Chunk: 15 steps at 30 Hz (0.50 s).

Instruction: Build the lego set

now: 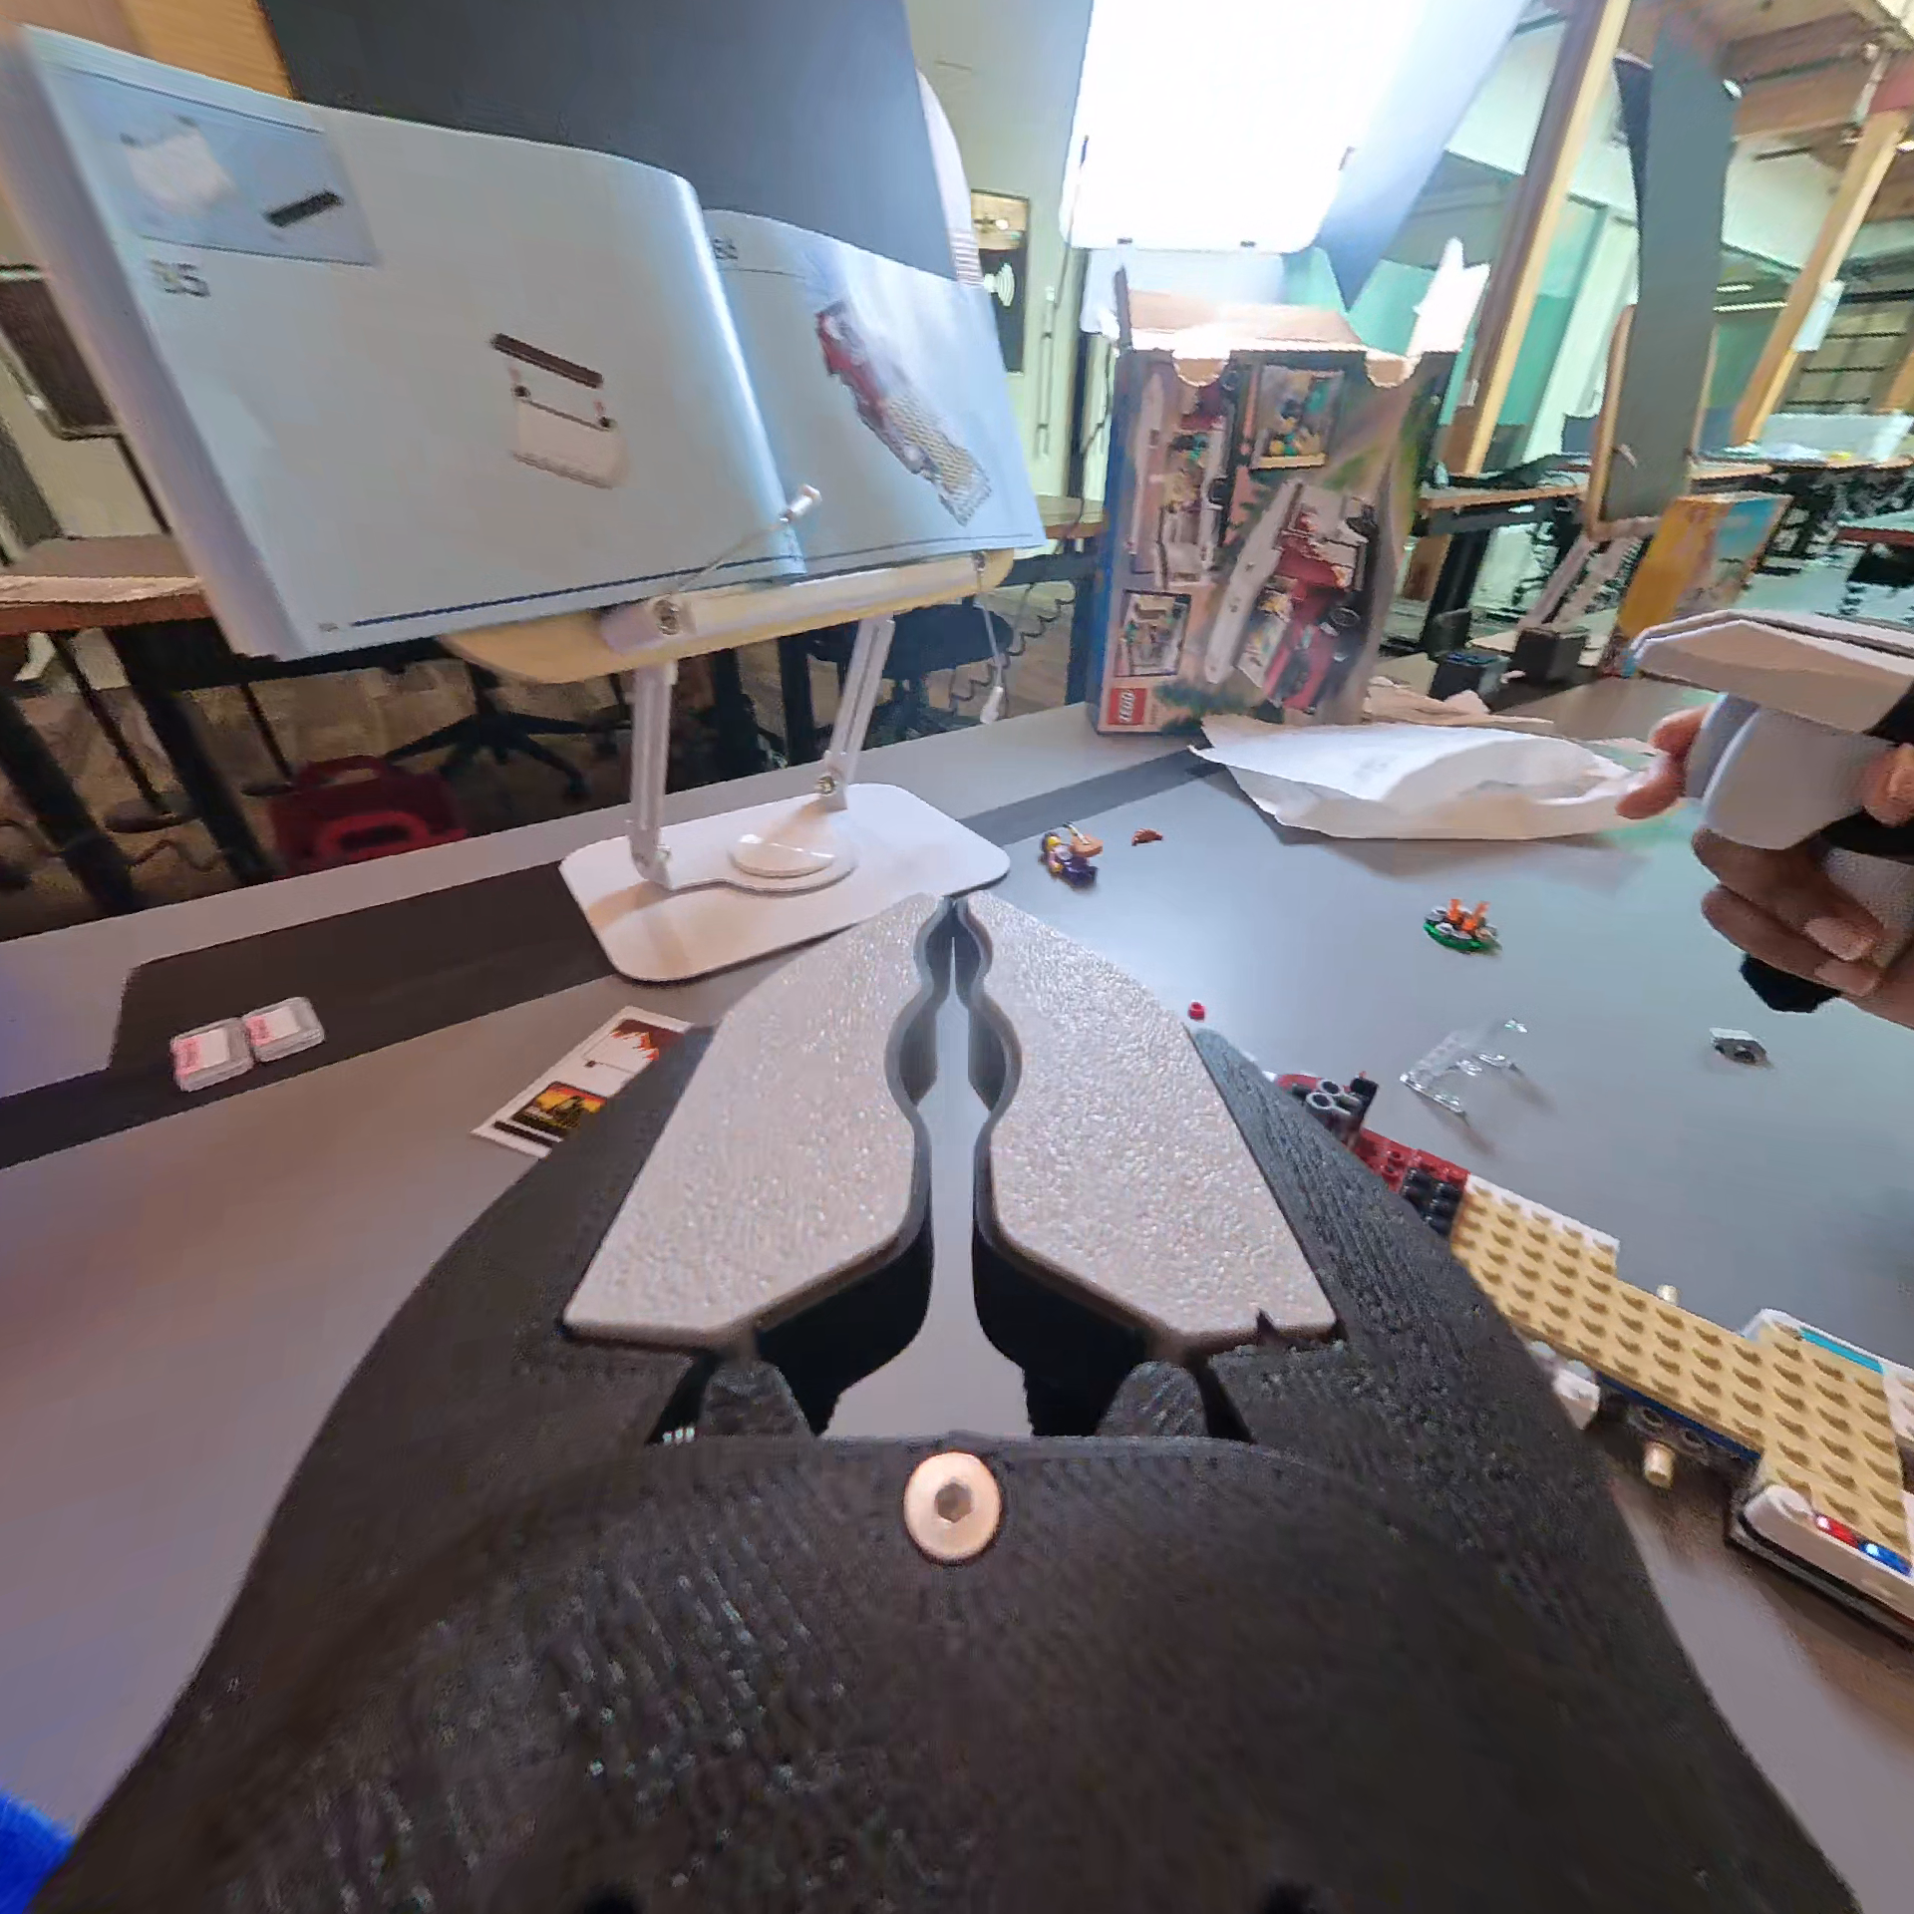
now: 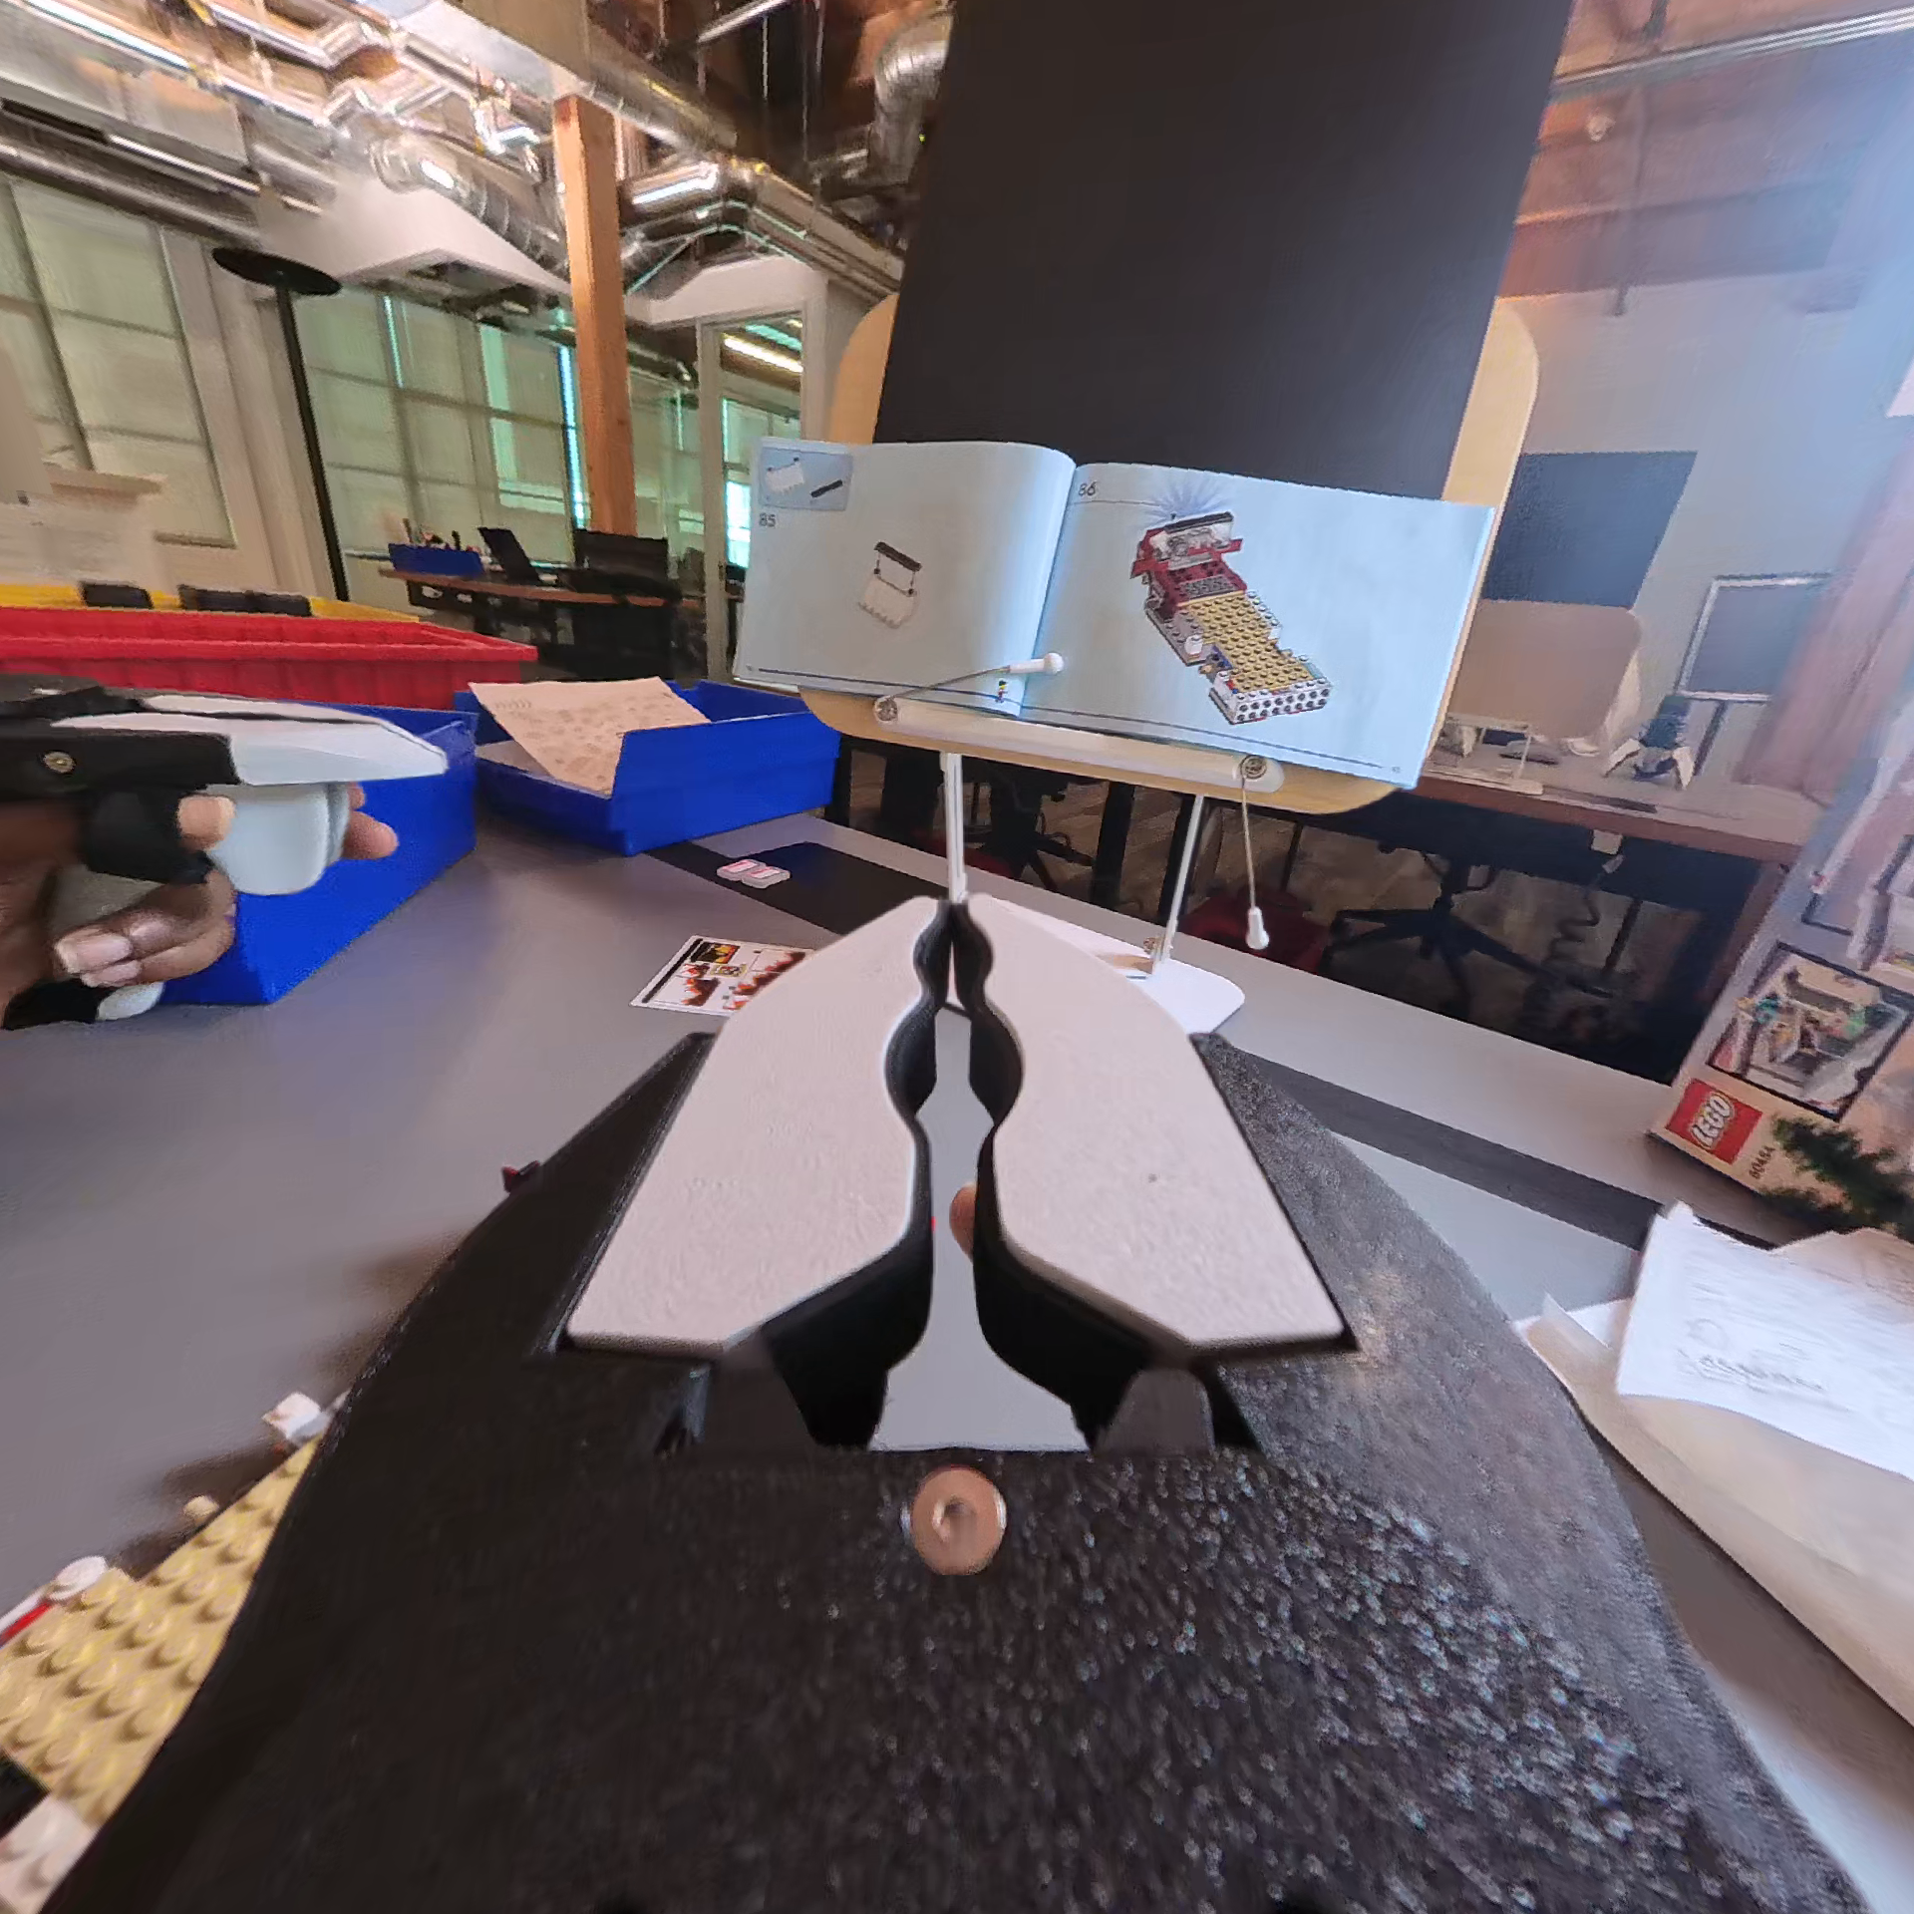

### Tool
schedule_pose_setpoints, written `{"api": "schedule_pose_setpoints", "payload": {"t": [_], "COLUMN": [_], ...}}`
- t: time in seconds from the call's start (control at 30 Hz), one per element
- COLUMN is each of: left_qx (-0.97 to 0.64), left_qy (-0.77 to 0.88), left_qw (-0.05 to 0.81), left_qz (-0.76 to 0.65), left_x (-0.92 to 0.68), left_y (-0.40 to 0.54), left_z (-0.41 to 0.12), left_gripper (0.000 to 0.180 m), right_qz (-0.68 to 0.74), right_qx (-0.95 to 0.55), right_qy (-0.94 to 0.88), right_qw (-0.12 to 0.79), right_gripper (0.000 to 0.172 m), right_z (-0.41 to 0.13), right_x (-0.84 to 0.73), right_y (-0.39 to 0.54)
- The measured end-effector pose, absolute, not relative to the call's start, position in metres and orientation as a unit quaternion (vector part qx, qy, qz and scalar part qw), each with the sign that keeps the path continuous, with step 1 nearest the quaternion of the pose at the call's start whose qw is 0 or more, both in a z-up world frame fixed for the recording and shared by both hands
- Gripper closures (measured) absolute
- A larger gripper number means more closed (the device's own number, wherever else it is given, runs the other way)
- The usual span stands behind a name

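Left wrist view: the left claw [image 1: 951, 911] occupies the centre of the frame, its fingertips pressed together with nothing between them. It is raised above the grey surface [image 1: 1295, 953], just in front of the white base of the book stand [image 1: 787, 880]. An open instruction booklet [image 1: 497, 394] rests on the stand at upper left. At lower right lies a partly assembled brick model with a tan studded plate [image 1: 1616, 1336]. Loose small pieces, a sticker sheet [image 1: 580, 1088] and a toy box [image 1: 1253, 539] are spread across the surface. The right claw [image 1: 1657, 647], hand-held, enters at the right edge.

Right wrist view: the right claw [image 2: 951, 911] is likewise pressed together on nothing, pointing at the booklet [image 2: 1119, 611] at centre. The tan plate [image 2: 114, 1647] shows at lower left. Blue bins [image 2: 663, 766] stand at left, where the hand-held left claw [image 2: 440, 764] also enters the frame. Neither claw touches the model; the build appears incomplete.
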<state>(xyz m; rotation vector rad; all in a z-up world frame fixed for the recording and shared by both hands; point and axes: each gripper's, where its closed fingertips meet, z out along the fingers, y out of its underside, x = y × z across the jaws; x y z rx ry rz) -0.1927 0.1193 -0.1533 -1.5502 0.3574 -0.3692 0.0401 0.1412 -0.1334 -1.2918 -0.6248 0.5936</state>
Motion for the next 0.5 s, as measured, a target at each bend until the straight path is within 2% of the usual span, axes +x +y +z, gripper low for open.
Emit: {"api": "schedule_pose_setpoints", "payload": {"t": [0.3, 0.4, 0.5], "left_qx": [-0.706, -0.701, -0.687], "left_qy": [0.123, 0.122, 0.124], "left_qw": [0.695, 0.701, 0.716], "left_qz": [-0.066, -0.049, -0.027], "left_x": [-0.233, -0.238, -0.247], "left_y": [0.130, 0.130, 0.123], "left_z": [-0.171, -0.167, -0.148], "left_gripper": [0.180, 0.180, 0.170], "right_qz": [0.247, 0.243, 0.240], "right_qx": [-0.603, -0.608, -0.610], "right_qy": [-0.247, -0.245, -0.247], "right_qw": [0.718, 0.715, 0.713], "right_gripper": [0.171, 0.166, 0.162], "right_z": [-0.150, -0.154, -0.156], "right_x": [0.065, 0.067, 0.067], "right_y": [0.154, 0.157, 0.158]}}
